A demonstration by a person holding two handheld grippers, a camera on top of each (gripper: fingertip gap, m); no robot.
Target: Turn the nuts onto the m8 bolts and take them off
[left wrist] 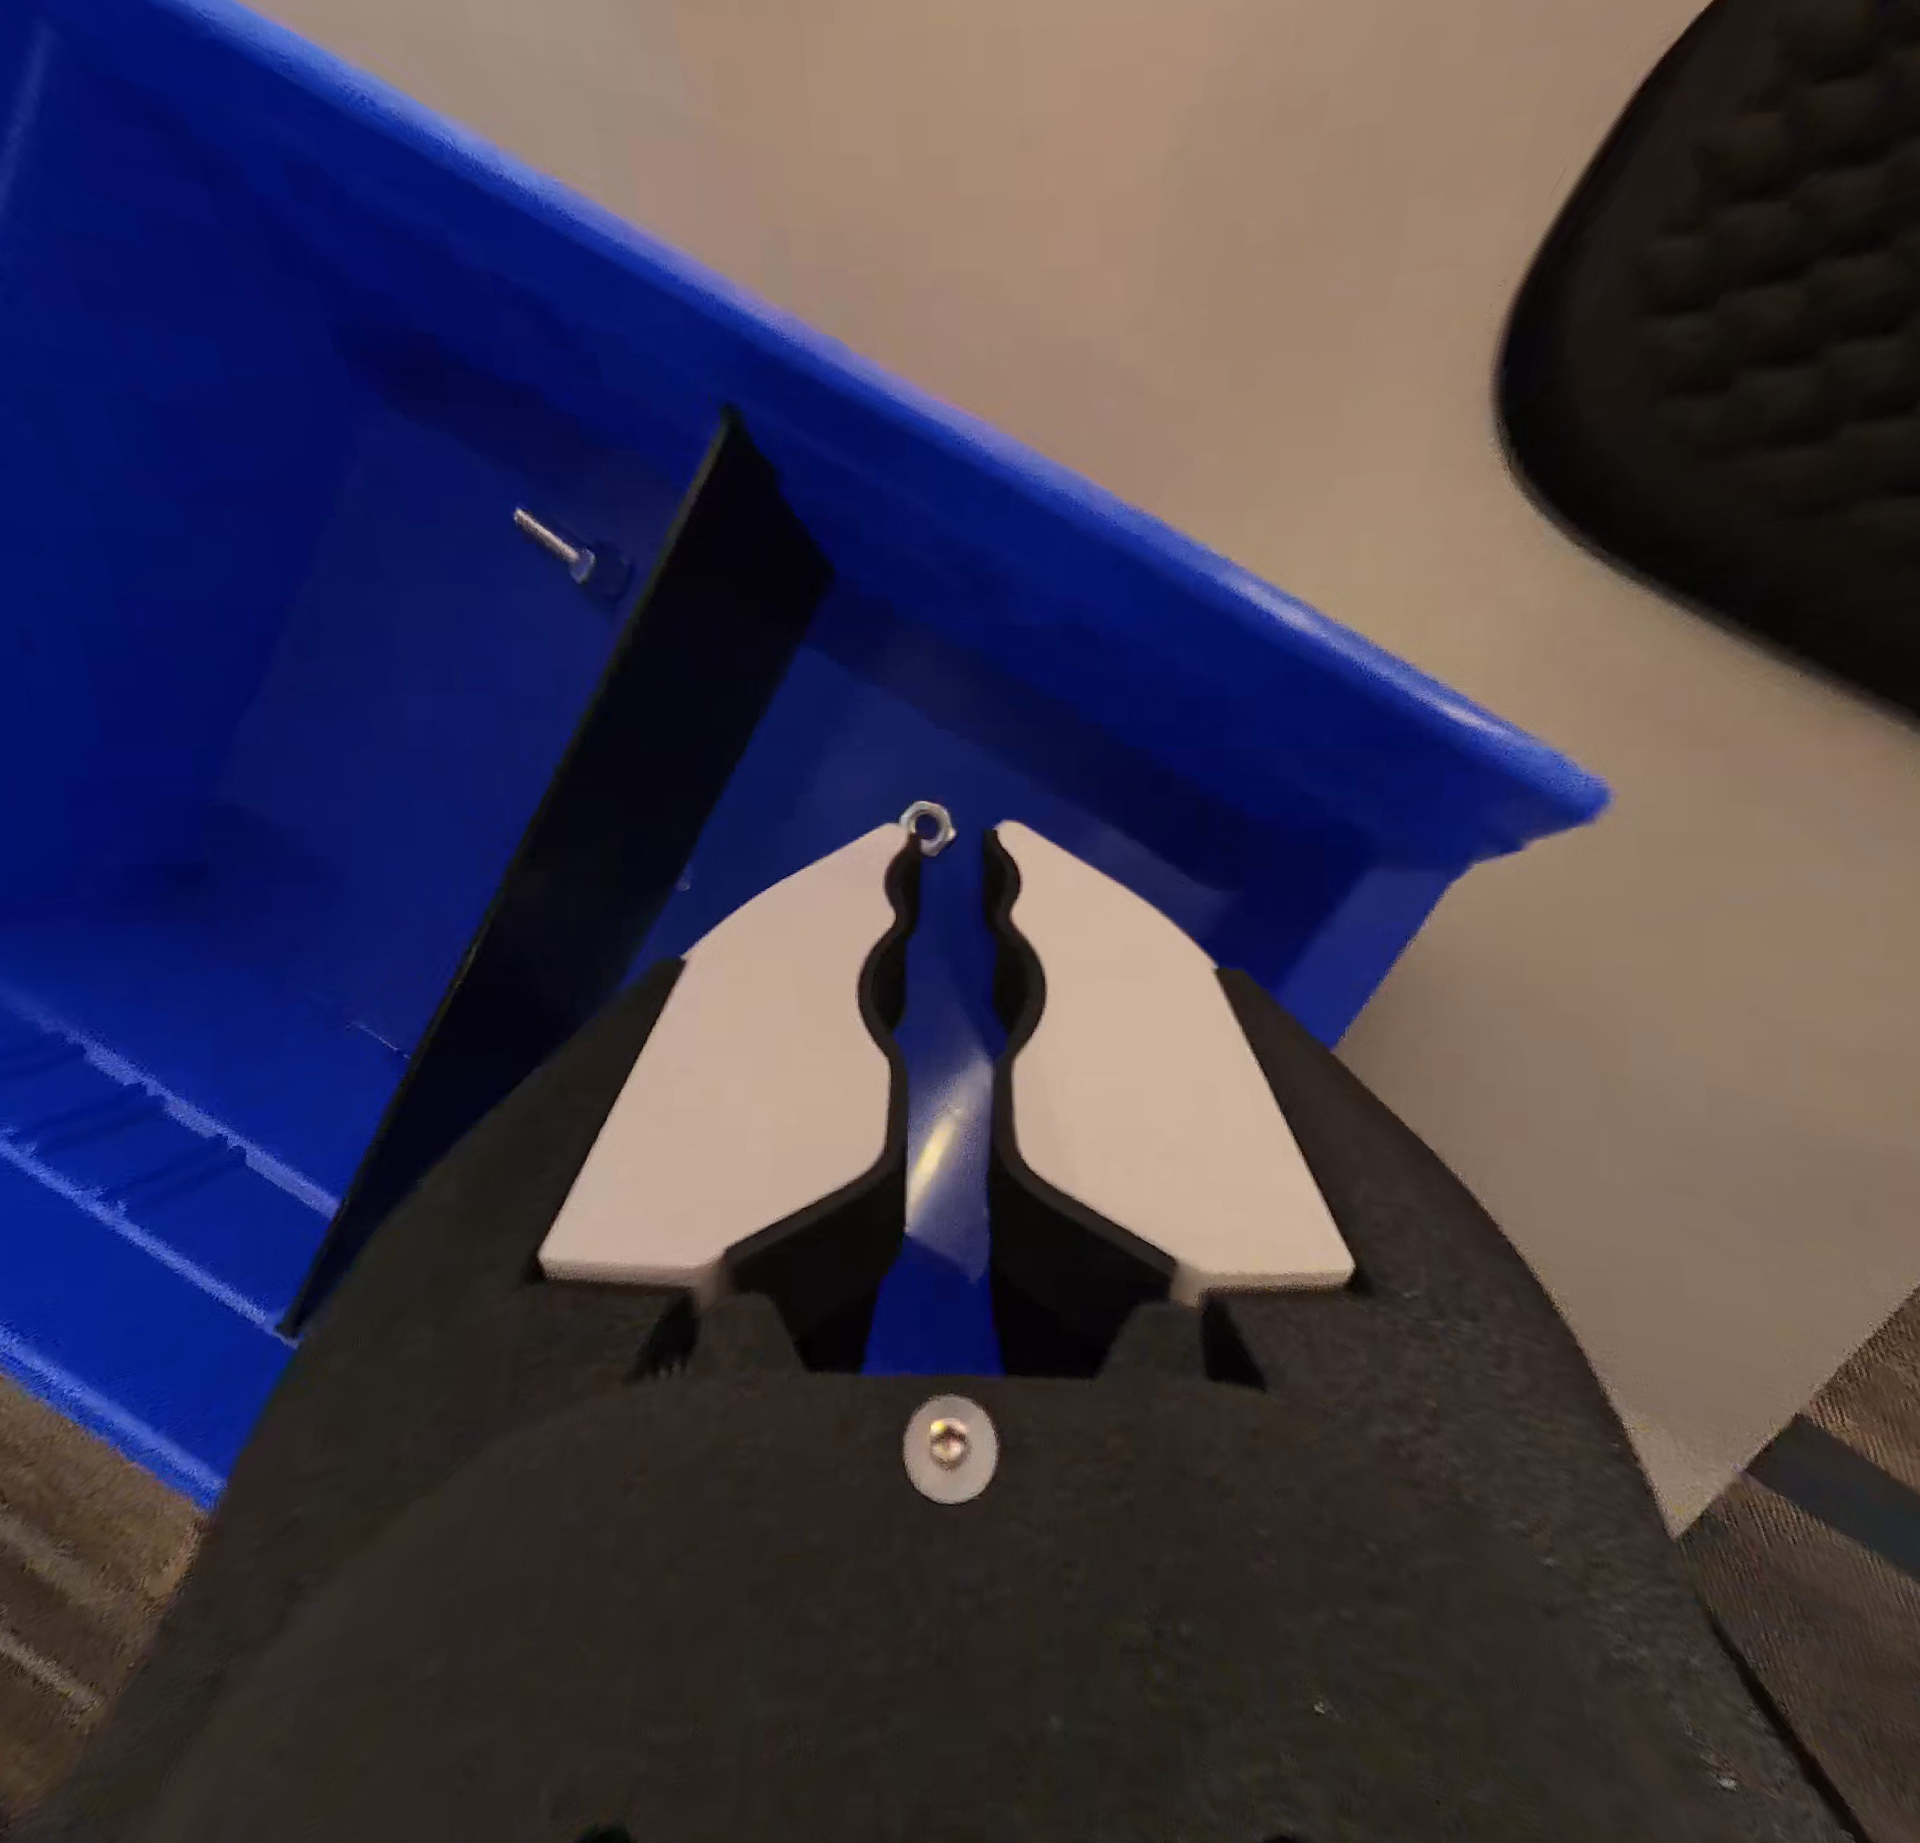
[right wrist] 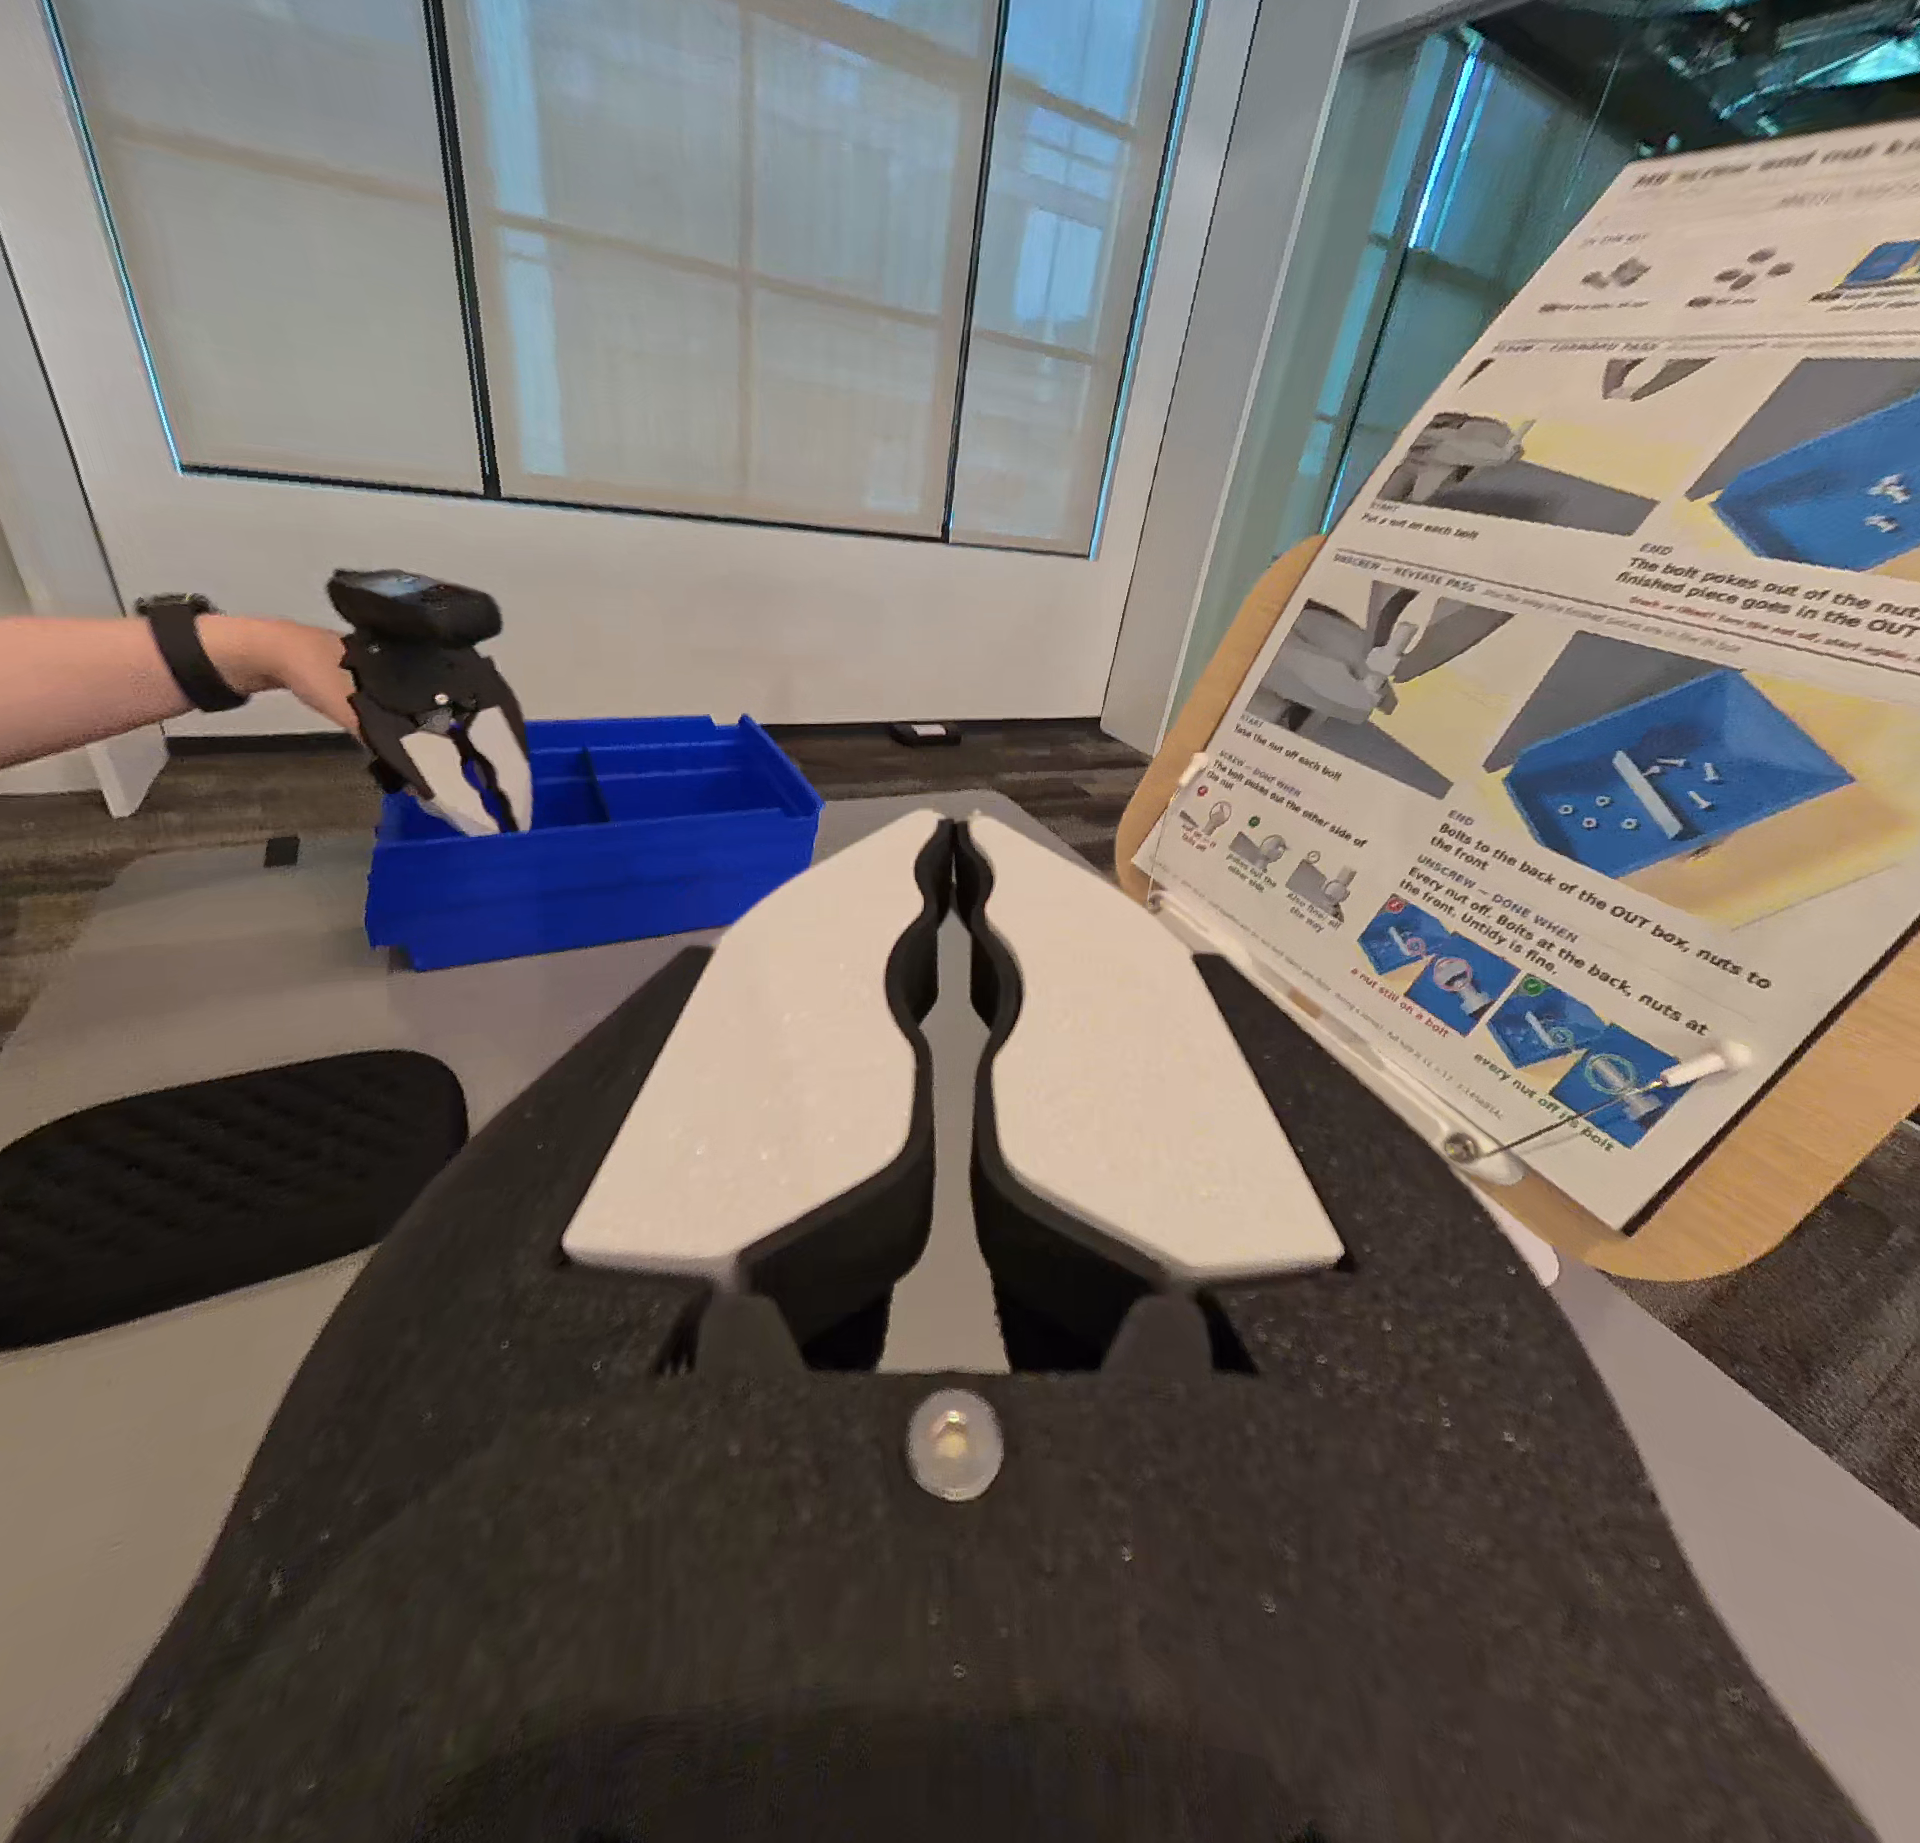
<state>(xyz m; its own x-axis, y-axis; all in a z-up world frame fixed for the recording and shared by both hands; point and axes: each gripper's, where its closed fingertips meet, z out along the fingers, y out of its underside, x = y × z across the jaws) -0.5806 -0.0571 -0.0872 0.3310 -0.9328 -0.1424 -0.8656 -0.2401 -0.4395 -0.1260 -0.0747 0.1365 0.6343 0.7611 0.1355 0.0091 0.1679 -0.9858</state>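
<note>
Lying at the left gripper's [left wrist: 956,837] fingertips: a nut [left wrist: 928,823].

The only writing stands on a printed instruction sheet [right wrist: 1621,733], clipped to a tilted wooden board [right wrist: 1756,1201] to the right of the blue bin [right wrist: 623,858]. It carries a bold black heading at its top, section headings, black captions beside its photographs, a few red lines and small coloured marks low down. The small screen [right wrist: 400,585] on the device above the left claw [right wrist: 497,825], over the bin, is too blurred to read. The bin itself bears no legible lettering in either view.
</note>
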